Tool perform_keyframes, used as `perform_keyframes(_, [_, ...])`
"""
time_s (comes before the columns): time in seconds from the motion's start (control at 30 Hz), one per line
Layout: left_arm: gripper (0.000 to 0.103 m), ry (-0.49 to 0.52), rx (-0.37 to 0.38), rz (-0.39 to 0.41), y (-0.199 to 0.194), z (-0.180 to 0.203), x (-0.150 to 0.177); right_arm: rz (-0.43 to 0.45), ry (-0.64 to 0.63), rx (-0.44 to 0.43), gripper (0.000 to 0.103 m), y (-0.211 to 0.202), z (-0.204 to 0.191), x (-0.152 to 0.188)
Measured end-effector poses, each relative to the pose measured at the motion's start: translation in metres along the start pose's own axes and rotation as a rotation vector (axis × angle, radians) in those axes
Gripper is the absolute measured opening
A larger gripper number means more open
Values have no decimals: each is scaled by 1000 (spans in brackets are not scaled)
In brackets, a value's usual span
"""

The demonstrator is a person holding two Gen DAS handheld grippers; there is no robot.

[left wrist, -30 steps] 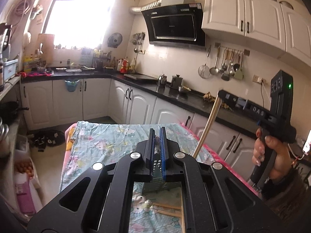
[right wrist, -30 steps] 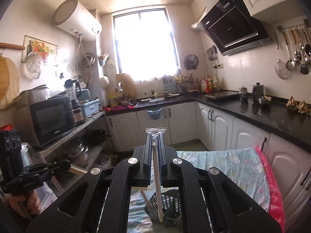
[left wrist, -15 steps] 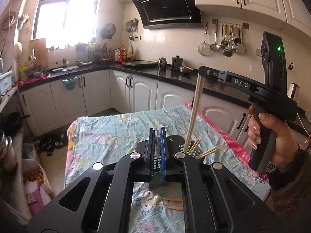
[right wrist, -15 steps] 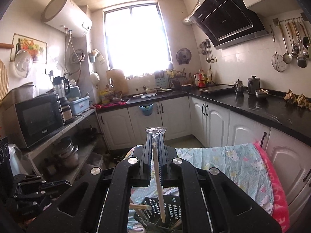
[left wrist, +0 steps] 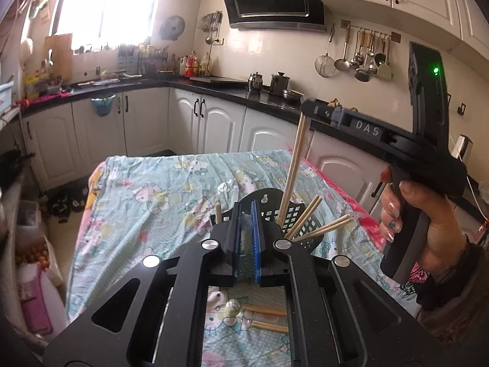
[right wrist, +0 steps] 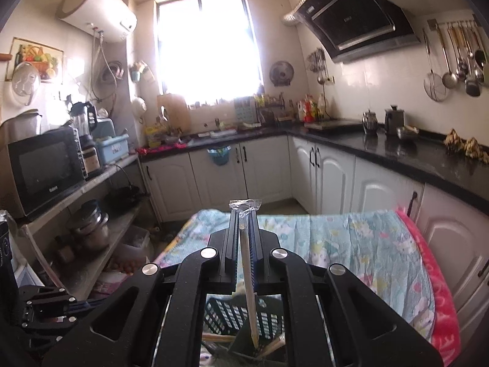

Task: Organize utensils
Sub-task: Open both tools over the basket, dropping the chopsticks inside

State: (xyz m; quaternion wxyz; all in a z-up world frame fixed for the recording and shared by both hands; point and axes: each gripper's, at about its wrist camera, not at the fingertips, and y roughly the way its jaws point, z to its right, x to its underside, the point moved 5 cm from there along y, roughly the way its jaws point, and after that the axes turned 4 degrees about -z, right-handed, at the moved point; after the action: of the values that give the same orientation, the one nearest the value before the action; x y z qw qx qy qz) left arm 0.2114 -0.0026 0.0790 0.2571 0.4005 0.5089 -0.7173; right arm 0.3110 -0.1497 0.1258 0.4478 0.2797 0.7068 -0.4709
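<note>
A black perforated utensil basket [left wrist: 272, 208] stands on the table with several wooden chopsticks [left wrist: 308, 214] leaning in it. My right gripper [left wrist: 308, 108] is shut on a wrapped chopstick [left wrist: 293, 165] and holds it upright, its lower end inside the basket. In the right wrist view that chopstick [right wrist: 247, 278] runs down between the fingers into the basket [right wrist: 235, 315]. My left gripper [left wrist: 244, 217] is shut on a pale wrapped utensil [left wrist: 244, 235], just in front of the basket. Two loose chopsticks [left wrist: 266, 321] lie on the cloth below it.
The table wears a light blue cartoon-print cloth [left wrist: 146, 202] with a pink edge [right wrist: 434, 290]. White cabinets and a black countertop [left wrist: 226, 91] surround it. A shelf with a microwave [right wrist: 42, 165] stands on the left. Ladles hang on the wall [left wrist: 360, 58].
The right gripper has lowered its chopstick down into the basket. The left gripper has tilted down and moved closer to the basket, still shut on its utensil.
</note>
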Motion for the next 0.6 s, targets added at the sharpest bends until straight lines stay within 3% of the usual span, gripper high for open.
perform_keyframes(0.1, [7,-24,5,-7,4,-3,7,-16,17,7,30,2,4,9])
perform_keyframes(0.27, [28,-54,22,4,2,-6,11,-30,24,-1,33,-3,6,20])
perform_keyframes(0.6, [68,-109,30,77,-27,-10,10,-54,35,-10,49,-30,11,37])
